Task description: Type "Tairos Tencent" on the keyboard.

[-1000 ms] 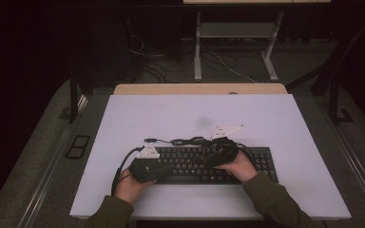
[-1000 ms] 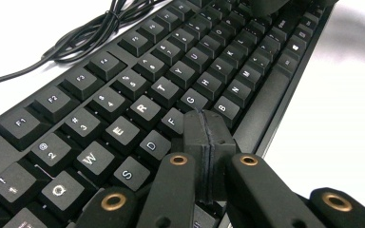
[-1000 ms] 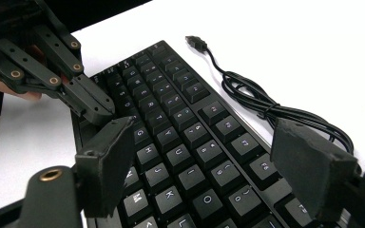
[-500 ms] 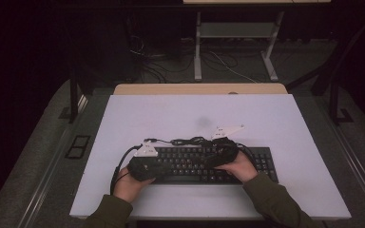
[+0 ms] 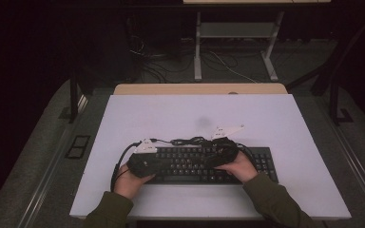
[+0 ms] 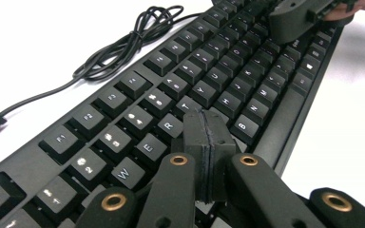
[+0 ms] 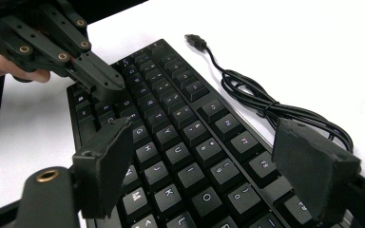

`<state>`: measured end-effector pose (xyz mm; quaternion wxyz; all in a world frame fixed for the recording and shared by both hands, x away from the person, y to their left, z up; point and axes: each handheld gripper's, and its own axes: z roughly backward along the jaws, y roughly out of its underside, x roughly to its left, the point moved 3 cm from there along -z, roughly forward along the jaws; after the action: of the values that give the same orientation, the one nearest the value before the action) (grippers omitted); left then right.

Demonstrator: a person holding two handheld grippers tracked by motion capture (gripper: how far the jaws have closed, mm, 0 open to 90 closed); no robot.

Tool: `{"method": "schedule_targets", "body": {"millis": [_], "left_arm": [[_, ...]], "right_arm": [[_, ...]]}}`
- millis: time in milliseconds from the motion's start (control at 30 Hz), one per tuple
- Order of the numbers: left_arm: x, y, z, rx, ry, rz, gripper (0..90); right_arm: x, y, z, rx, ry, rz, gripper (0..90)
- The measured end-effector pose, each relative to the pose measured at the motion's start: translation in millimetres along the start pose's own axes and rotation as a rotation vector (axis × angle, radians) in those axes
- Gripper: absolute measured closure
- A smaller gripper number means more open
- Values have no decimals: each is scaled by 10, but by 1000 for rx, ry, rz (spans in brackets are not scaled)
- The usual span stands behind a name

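A black keyboard (image 5: 259, 164) lies near the table's front edge, its cable (image 5: 190, 140) coiled just behind it. My left gripper (image 5: 164, 164) is over the keyboard's left half; in the left gripper view its jaws (image 6: 208, 130) are pressed together, with their tips just above the keys near T and G (image 6: 190, 102). My right gripper (image 5: 208, 159) hovers over the middle of the keyboard. Its jaws stand wide apart (image 7: 209, 161) above the keys (image 7: 185, 142) with nothing between them. The left gripper (image 7: 100, 78) shows farther off in that view, shut.
The white table top (image 5: 195, 114) stretches behind and to both sides of the keyboard. The cable (image 7: 266, 109) ends in a loose USB plug (image 7: 196, 41) lying on the table. Dark floor, a desk frame (image 5: 233, 33) and floor cables lie beyond the far edge.
Both hands stay over the keyboard. The left gripper has edged slightly farther onto it. The keyboard and cable have not moved.
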<state>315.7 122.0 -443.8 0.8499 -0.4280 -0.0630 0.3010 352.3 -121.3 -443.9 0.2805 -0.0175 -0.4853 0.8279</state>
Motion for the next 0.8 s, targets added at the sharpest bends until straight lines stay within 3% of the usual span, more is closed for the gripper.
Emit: {"method": "schedule_targets", "body": {"millis": [500,800], "left_arm": [[166,-29,-6,-20,-38,27,894],[189,-17,-48,-11,-42,34,893]], "right_arm": [[-14,7,-3,2,1,3,213],[-10,8,-4,3,0,5,213]]}}
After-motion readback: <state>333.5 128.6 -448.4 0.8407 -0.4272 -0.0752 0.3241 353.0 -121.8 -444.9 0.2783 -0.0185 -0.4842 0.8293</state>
